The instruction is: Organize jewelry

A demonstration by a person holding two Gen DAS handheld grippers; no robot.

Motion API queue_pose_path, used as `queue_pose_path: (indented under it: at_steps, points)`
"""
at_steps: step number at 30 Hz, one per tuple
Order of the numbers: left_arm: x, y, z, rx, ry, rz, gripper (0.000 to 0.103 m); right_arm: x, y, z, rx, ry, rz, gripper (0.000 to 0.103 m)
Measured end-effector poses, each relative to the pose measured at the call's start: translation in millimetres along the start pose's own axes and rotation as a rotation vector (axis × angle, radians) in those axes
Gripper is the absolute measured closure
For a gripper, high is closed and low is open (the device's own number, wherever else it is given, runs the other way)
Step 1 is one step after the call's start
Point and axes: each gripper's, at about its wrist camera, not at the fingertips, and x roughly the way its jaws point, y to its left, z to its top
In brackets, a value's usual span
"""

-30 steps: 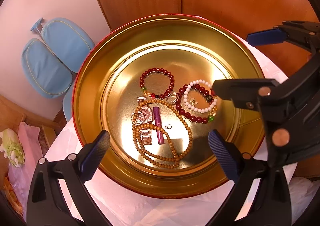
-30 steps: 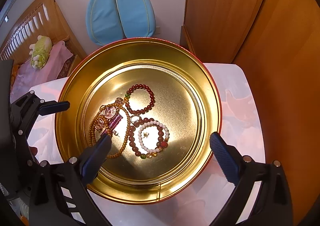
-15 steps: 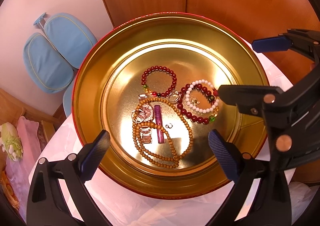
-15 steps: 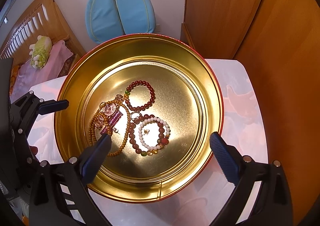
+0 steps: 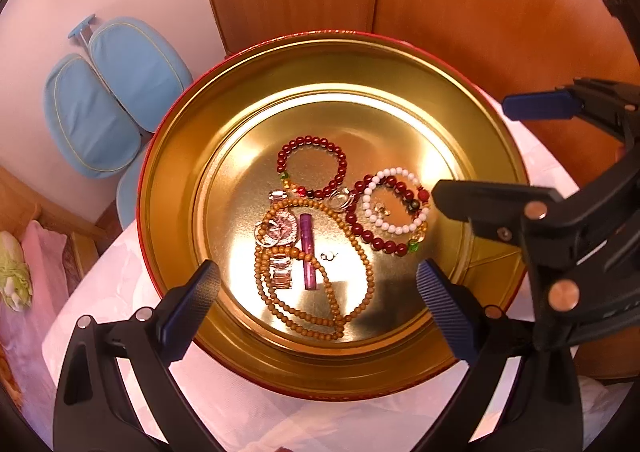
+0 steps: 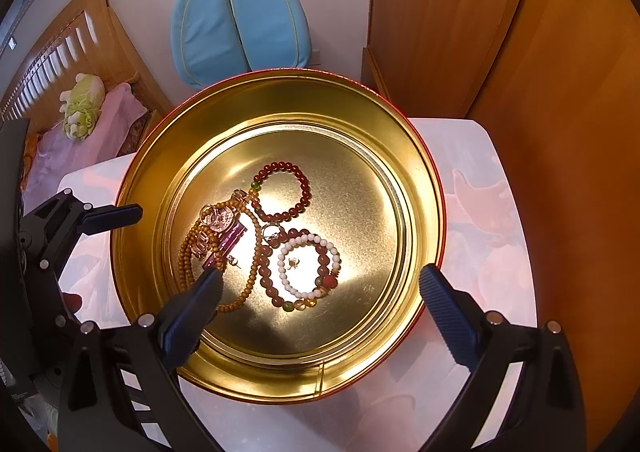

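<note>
Jewelry in a round gold tin, both grippers spread above it

Tin (image 5: 496,180) sits on a table (image 5: 120,284) covered by a pale patterned cloth, with all the jewelry lying on its floor. At the left of the pile, a long loop of tan wooden beads (image 5: 320,316) surrounds a watch (image 5: 280,230) and a purple tube (image 5: 308,252). A small earring (image 5: 329,254) lies just beside the tube. Behind them rests a dark red bracelet (image 5: 312,168). To the right, a white bead bracelet (image 5: 394,200) lies inside a larger dark red bead strand (image 5: 376,240), touching it.

The left gripper (image 5: 318,292) hangs over the near rim, fingers spread, gripping nothing. The right gripper (image 6: 320,296) is likewise released and empty above the tin.
</note>
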Motion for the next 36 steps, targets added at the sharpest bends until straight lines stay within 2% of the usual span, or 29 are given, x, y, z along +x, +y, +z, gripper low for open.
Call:
queue_pose_path:
  at_steps: [2,4,7,11,29,36]
  points:
    - [-3.0,-1.5,-2.1,-0.002,-0.021,0.021,0.007,-3.4,1.0,0.0,0.0,-0.014,0.006,0.004]
    - [-5.9,-5.3,-4.1,0.014,-0.052,0.08,0.007,-6.2,2.0,0.9,-0.001,-0.025,0.013,0.004]
    - [-4.7,-7.8,-5.1,0.02,-0.052,0.13,0.007,-7.9,3.1,-0.8,-0.007,-0.028,0.014,0.004]
    - [-6.5,-6.5,-5.5,0.006,-0.052,0.095,0.007,-7.1,3.7,-1.1,-0.005,-0.023,0.016,0.004]
    - [-4.8,-16.3,0.5,0.039,-0.048,0.131,0.007,-8.4,-2.6,-7.2,0.005,-0.023,0.005,0.004]
    - [-11.7,-16.3,4.0,0.02,-0.063,0.076,0.007,-9.3,-5.8,-8.3,0.009,-0.024,0.001,0.004]
